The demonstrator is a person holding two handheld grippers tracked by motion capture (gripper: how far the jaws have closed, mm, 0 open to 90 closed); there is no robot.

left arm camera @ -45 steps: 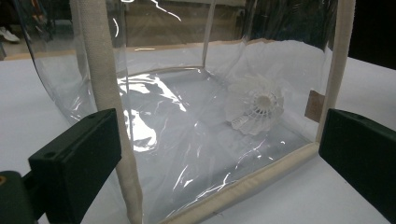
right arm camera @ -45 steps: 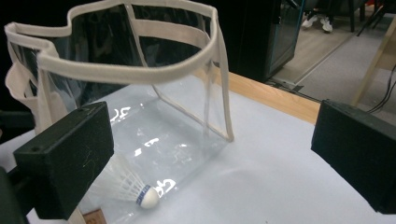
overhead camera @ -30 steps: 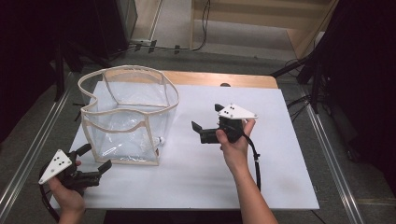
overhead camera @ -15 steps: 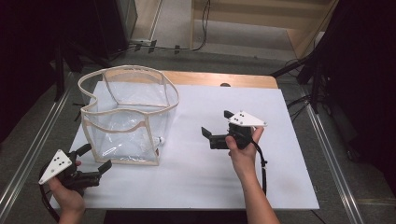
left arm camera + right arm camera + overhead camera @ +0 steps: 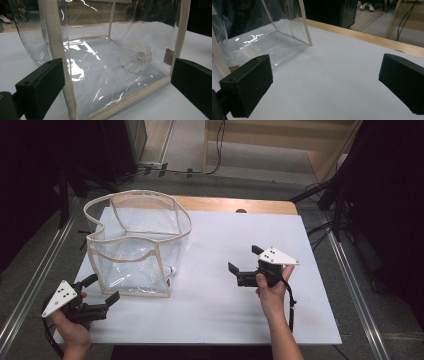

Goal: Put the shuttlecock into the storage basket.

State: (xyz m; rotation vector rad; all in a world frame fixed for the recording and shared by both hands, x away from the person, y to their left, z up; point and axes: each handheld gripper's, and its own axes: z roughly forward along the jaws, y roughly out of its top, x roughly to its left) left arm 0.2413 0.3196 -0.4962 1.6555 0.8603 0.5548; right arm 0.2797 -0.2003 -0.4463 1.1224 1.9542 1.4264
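Clear bag [image 5: 105, 82]: top and left side cut off by the left gripper view's edges; in the right gripper view [image 5: 262, 37] only a lower corner is in frame. Shuttlecock [image 5: 172, 269]: too small in the high view to make out. Brown tag [image 5: 169, 57]: lettering unreadable. Left claw [image 5: 102, 290]: cable cut off at the high view's bottom edge.

white table [image 5: 310, 240] | wood edge [image 5: 240, 204] | grey floor [image 5: 190, 155], cables [image 5: 180, 170]
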